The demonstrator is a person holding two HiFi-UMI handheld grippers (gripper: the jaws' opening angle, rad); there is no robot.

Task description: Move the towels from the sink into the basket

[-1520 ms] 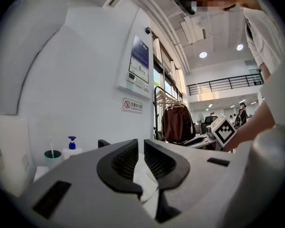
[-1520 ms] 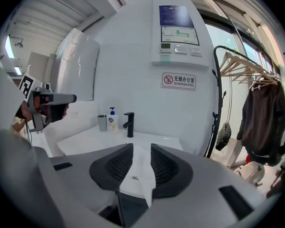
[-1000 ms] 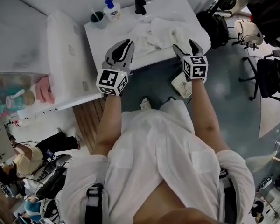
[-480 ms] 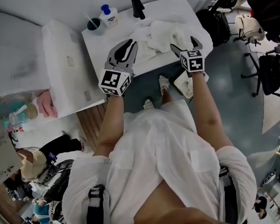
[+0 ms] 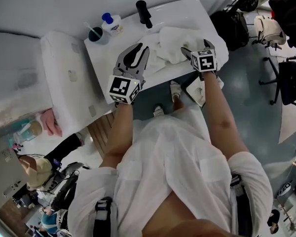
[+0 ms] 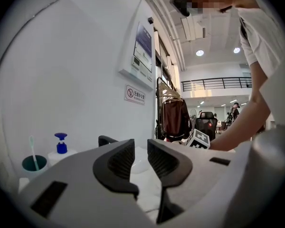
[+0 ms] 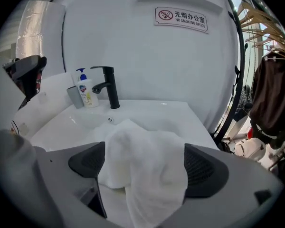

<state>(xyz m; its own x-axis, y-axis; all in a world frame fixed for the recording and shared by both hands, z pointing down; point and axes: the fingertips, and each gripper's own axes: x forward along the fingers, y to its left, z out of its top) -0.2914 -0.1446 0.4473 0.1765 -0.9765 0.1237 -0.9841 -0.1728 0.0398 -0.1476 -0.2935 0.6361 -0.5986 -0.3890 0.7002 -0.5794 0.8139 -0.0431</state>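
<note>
Right gripper (image 7: pixel 145 164) lowered, towel (image 7: pixel 147 144) between its just-opening jaws, sink (image 7: pixel 80 122) partly hidden

Wall sign (image 7: pixel 181 16): "NO SMOKING OFFICE"

— What sort of place is this?
— A washbasin corner inside an office: white sink (image 7: pixel 147 110), black faucet (image 7: pixel 109 87), soap pump bottle (image 7: pixel 85 91), toothbrush cup (image 6: pixel 34 163).
— An office, really?
— The wall sign (image 7: pixel 182 18) reads "No Smoking Office". There's an office chair (image 5: pixel 286 78), a coat rack (image 6: pixel 173 115), and a railed gallery (image 6: pixel 216 83) beyond.
</note>
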